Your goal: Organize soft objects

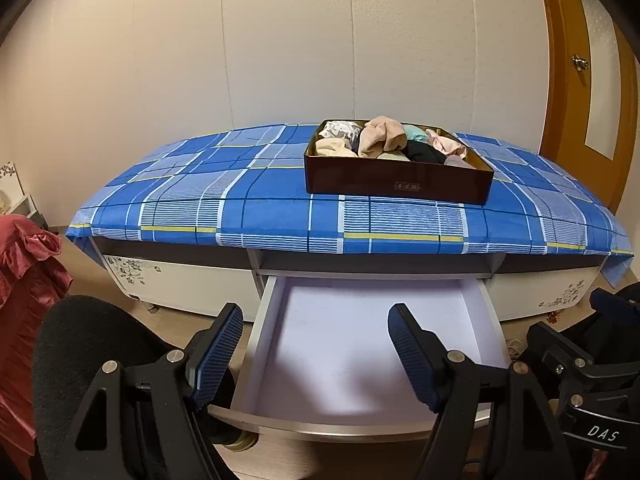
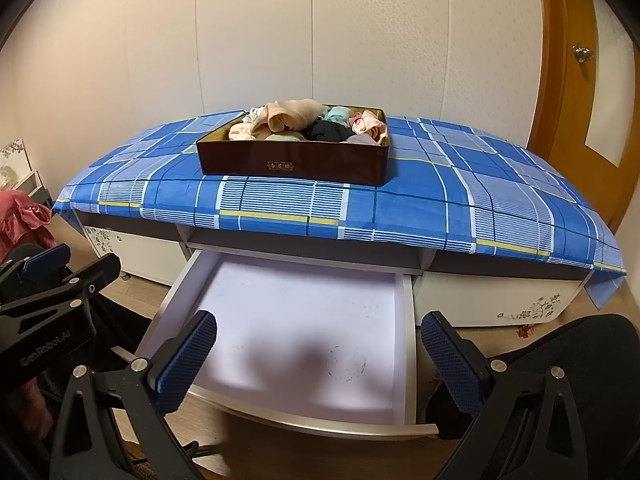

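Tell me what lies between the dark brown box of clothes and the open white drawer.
Only blue plaid cloth over the cabinet's front edge; both views show it.

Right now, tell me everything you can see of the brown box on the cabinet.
The brown box is a shallow, open-topped rectangular tray with dark glossy walls and a small gold label on its front. It sits flat on the blue plaid cloth, toward the back, above the open drawer. It is heaped with crumpled soft garments in beige, pink, mint, white and black, some rising above the rim. Nothing else touches it.

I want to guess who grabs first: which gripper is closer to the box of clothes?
Neither, clearly. The left gripper and right gripper both hang open over the drawer, well short of the box.
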`<action>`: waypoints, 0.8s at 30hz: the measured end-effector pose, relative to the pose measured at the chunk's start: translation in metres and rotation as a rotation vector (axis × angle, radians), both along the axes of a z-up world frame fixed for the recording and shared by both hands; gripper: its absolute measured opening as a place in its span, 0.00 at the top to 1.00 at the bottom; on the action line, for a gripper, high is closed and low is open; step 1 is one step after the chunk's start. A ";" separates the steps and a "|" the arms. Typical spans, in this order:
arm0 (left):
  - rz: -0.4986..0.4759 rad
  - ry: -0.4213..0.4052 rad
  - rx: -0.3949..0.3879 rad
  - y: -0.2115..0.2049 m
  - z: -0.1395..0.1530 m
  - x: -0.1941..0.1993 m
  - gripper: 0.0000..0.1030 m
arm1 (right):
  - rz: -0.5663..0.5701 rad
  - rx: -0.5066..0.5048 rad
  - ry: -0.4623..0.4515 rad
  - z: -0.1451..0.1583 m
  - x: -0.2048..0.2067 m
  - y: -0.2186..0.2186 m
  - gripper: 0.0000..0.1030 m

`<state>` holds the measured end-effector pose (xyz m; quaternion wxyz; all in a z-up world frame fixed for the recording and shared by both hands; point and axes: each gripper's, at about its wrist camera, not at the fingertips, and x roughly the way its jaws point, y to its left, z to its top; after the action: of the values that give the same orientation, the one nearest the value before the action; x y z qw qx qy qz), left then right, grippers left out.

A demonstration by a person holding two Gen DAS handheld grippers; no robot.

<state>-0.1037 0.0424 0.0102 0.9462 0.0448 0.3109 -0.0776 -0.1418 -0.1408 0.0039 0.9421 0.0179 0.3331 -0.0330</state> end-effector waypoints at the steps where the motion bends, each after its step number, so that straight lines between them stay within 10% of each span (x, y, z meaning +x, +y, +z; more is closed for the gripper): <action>1: 0.000 -0.001 -0.001 0.000 0.000 0.000 0.26 | 0.001 -0.001 0.000 0.000 0.000 0.000 0.00; 24: -0.055 0.003 -0.008 -0.004 0.000 -0.002 0.26 | 0.002 0.002 0.014 -0.003 0.002 0.000 0.00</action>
<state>-0.1062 0.0382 0.0098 0.9433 0.0496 0.3109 -0.1048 -0.1398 -0.1406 0.0007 0.9398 0.0182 0.3396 -0.0320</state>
